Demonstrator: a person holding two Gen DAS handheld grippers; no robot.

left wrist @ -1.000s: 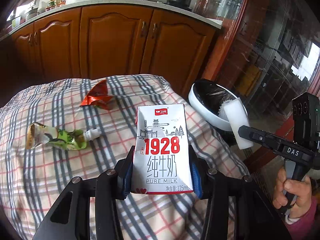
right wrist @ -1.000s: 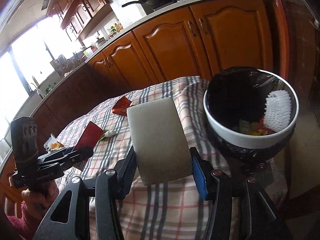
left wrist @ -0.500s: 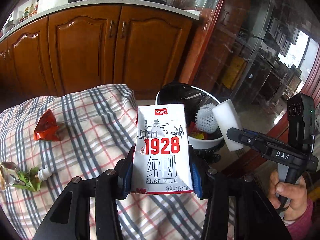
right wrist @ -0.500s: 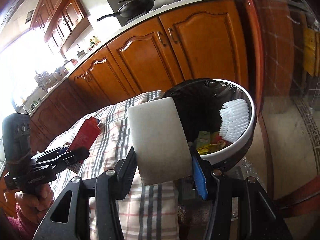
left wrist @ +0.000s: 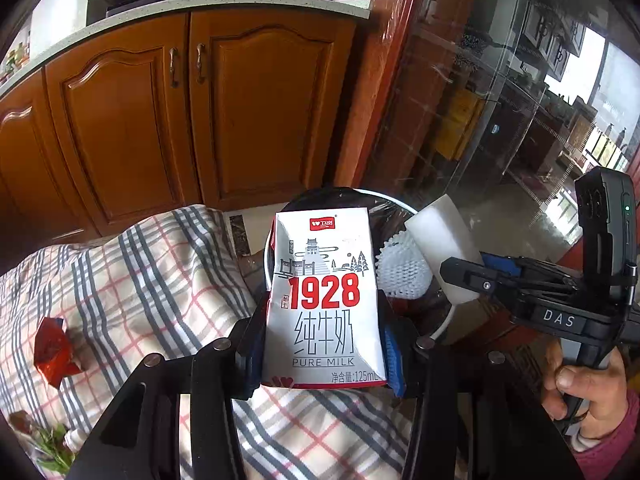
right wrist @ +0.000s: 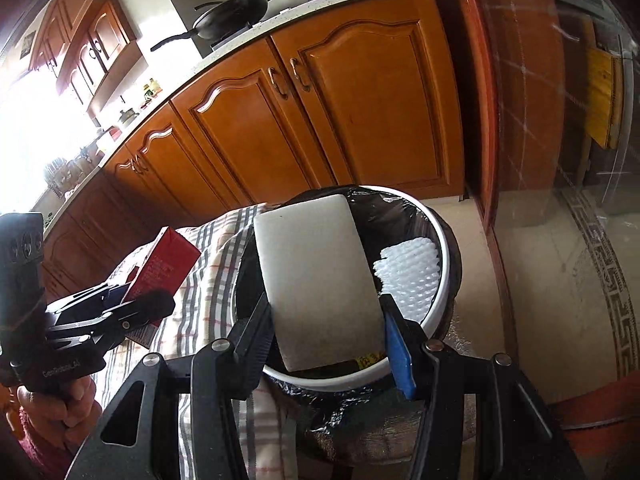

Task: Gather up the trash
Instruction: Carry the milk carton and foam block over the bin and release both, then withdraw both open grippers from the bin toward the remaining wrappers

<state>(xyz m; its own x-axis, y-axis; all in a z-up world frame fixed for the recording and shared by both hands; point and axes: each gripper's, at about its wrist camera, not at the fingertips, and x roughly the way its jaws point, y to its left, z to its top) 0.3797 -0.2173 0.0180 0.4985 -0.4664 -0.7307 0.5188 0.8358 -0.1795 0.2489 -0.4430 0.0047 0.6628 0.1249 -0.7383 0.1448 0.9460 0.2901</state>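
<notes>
Here, in the left wrist view, my left gripper [left wrist: 324,344] was clamped on a small milk carton [left wrist: 325,300], its jaws pressed against the carton's two sides at the center of the frame. The carton stood upright, white with red "1928" lettering, and it blocked part of the trash bin [left wrist: 440,326] behind it. The bin sat just past the edge of the checked cloth [left wrist: 152,280], which filled the lower left of the frame. On that cloth, at the left edge, lay a crumpled red wrapper [left wrist: 52,350], and at the bottom left corner a green squeezed pouch [left wrist: 48,444] was only partly in view.

At the right of the same frame, my right gripper [left wrist: 460,276] held a white foam block [left wrist: 444,248] above the bin, with my right hand [left wrist: 588,384] wrapped round its handle at the lower right.

In the right wrist view, the right gripper [right wrist: 326,320] was closed on the foam block [right wrist: 316,280], one jaw on each side, in the middle of the frame. The block hung over the mouth of the bin [right wrist: 440,248], which was lined with a black bag. A white foam net [right wrist: 412,276] lay inside, right of the block. At the left of that frame the left gripper [right wrist: 136,300] carried the carton [right wrist: 164,260], seen from its red side, over the cloth [right wrist: 212,292]. Wooden cabinets [right wrist: 320,112] filled the upper half.
</notes>
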